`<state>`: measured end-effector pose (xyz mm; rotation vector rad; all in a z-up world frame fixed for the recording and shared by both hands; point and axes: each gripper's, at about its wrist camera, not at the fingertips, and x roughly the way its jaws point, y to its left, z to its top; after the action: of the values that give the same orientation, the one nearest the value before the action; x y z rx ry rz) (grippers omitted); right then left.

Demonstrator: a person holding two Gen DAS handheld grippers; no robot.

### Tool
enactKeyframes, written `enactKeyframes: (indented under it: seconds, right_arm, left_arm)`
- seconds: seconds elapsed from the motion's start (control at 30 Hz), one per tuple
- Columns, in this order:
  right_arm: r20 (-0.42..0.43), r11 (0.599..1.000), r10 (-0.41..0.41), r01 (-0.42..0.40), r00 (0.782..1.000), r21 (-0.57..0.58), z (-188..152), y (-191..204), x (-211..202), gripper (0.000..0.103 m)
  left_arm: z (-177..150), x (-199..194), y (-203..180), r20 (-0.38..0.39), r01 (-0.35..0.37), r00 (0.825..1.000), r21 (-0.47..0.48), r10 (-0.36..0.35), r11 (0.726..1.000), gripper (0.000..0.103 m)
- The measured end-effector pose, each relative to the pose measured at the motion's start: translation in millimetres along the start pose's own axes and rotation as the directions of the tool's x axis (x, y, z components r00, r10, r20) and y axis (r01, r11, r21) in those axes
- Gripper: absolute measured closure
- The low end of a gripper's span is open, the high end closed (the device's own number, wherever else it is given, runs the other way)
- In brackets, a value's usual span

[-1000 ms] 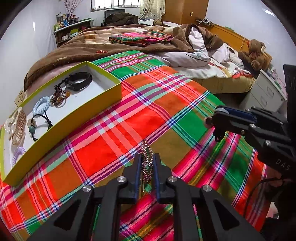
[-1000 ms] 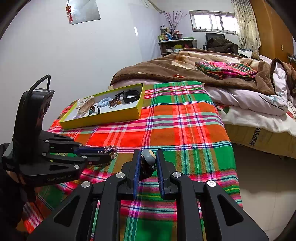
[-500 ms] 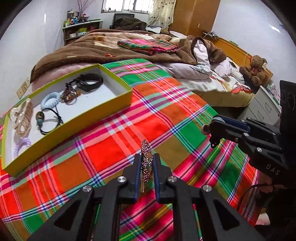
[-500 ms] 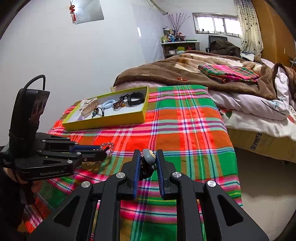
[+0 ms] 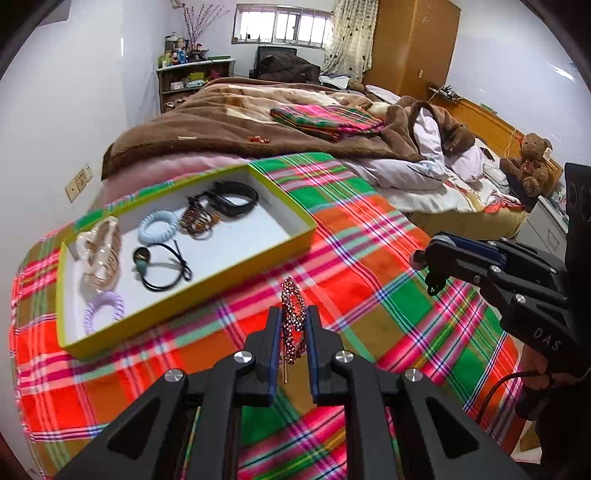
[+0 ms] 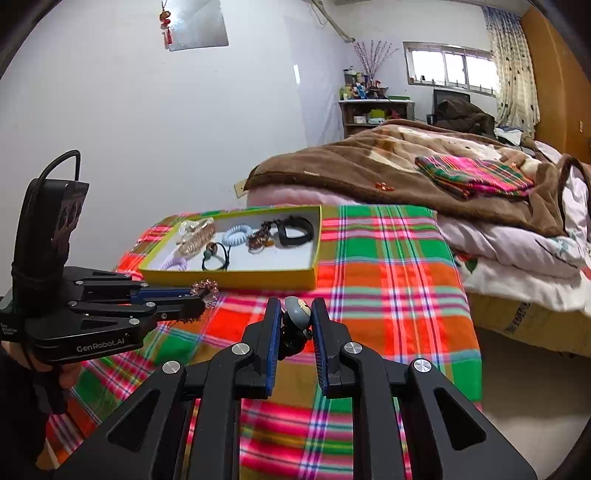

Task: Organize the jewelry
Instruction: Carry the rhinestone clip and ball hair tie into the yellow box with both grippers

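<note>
Both jaws nearly closed: my left gripper (image 5: pixel 294 334) pinches a beaded bracelet (image 5: pixel 292 317), my right gripper (image 6: pixel 294 328) a grey-bead hair tie (image 6: pixel 297 321); yellow tray (image 5: pixel 236 275) at 11 o'clock.

Beaded hairpin (image 5: pixel 293 321) between tool (image 5: pixel 292 332) pads

Both wrist views look down (close) across the yellow tray (image 5: pixel 236 275).

Your bedroom backdrop, daylit.
You face white walls (image 6: pixel 147 110), a barred window (image 5: pixel 280 27), a cluttered shelf unit (image 5: pixel 192 79), a wooden wardrobe (image 5: pixel 413 40) and a bed under a brown blanket (image 6: pixel 369 166).
</note>
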<state>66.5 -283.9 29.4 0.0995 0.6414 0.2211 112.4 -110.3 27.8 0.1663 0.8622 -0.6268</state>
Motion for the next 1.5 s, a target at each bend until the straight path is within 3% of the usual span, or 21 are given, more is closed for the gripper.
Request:
enactKeyframes:
  seconds: [0.43, 0.8, 1.23, 1.5]
  right_arm:
    - [0.004, 0.998, 0.043, -0.043, 0.999, -0.036, 49.7, 5.8, 37.6, 0.086]
    - [-0.103, 0.99, 0.141, -0.141, 0.985, 0.011, 77.9, -5.8, 102.4, 0.086]
    - [-0.245, 0.981, 0.193, -0.193, 0.95, 0.023, 83.0, -9.4, 156.7, 0.086]
    - [-0.3, 0.986, 0.148, -0.163, 0.942, -0.025, 74.5, -7.5, 172.5, 0.086]
  left_arm:
    - [19.3, -13.2, 37.8, 0.055, -0.055, 0.997, -0.063, 0.058, 0.996, 0.09]
    - [29.6, -1.8, 64.0, 0.065, -0.046, 0.996, -0.136, 0.055, 0.99, 0.09]
    - [37.5, 35.5, 65.7, 0.018, -0.006, 1.0, -0.172, 0.009, 0.985, 0.09]
    - [41.2, 60.6, 67.7, -0.027, -0.006, 1.0, -0.178, 0.001, 0.984, 0.09]
